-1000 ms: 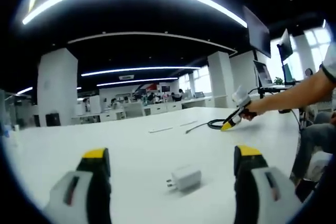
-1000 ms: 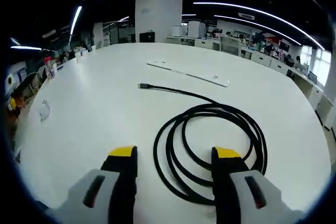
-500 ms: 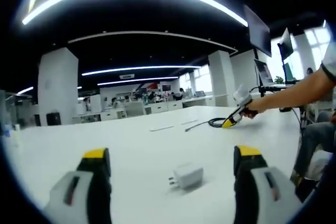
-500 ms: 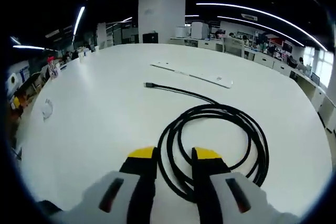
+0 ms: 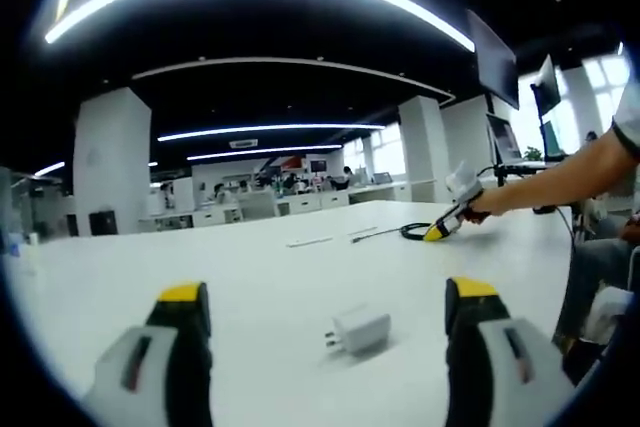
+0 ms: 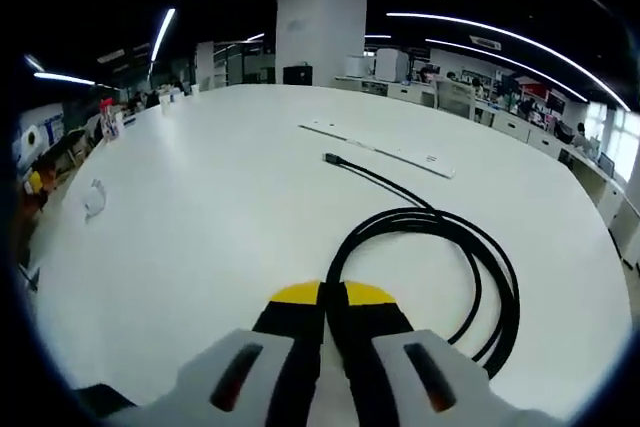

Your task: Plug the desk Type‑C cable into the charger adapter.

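**Right gripper view: cable grasp on the white table**

Right gripper is pinching the coiled black cable on the table. Left gripper, jaws standing wide apart, is hovering just before the white charger adapter on that table.

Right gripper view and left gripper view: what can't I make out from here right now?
- Right gripper view: the right gripper has its jaws together over the black cable; the pinched stretch is hidden by them.
- Same view: the plug tip is too small to identify.
- Left gripper view: the charger adapter port faces away, behind its body.
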A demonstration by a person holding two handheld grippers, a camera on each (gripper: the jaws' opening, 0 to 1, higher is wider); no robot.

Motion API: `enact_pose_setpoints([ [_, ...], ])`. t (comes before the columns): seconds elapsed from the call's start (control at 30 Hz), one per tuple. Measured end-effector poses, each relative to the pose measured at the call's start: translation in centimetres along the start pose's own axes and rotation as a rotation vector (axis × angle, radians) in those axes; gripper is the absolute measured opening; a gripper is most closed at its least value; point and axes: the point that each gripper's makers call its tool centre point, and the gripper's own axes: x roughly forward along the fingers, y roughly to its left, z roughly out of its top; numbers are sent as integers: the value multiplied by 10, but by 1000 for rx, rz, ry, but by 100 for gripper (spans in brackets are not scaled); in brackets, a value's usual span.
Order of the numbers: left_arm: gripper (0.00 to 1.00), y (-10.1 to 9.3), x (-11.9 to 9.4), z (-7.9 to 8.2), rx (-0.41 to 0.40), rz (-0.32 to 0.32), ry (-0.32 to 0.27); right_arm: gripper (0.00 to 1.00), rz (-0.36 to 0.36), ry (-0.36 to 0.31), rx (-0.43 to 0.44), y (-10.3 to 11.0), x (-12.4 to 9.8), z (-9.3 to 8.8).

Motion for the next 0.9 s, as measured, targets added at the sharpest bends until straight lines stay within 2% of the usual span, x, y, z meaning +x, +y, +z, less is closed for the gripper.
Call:
enact_pose_setpoints([
  [0.63, 98, 0, -2, 1, 3, 0, 4, 4, 33, 20, 45, 11, -10, -5],
  [0.9, 98, -2, -2, 1, 5, -4, 7, 4, 42, 29, 26, 13, -14, -9],
])
